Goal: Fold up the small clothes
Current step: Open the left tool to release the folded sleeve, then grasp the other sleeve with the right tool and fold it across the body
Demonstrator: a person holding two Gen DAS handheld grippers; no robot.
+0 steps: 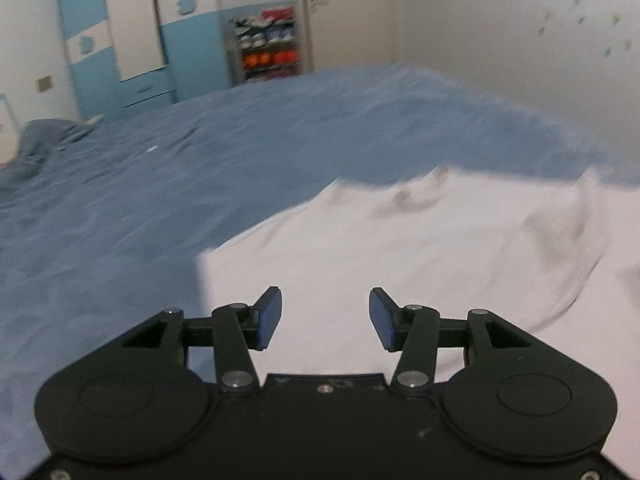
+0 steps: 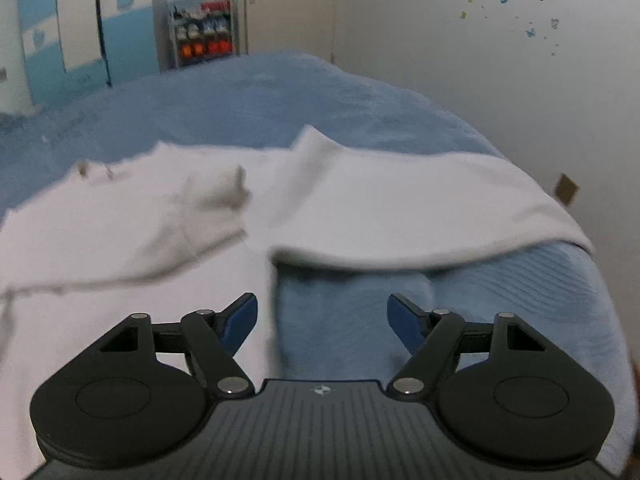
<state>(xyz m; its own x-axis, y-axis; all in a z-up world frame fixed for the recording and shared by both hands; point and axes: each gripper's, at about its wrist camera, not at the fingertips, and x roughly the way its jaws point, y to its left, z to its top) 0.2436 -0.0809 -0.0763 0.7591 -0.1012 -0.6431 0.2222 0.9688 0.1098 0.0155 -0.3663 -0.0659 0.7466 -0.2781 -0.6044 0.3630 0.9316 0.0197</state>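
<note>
Fig.: my left gripper [image 1: 325, 318] and right gripper [image 2: 322, 322], both w/ jaws spread, holding nothing. White garment [image 2: 120, 240] lies spread on the blue bed [image 1: 140, 200], near its wall-side edge; one sleeve [image 2: 400, 208] is folded inward. Likely light, limp, non-slip; I'd pinch at corners or hem, where the cloth is thin.
</note>
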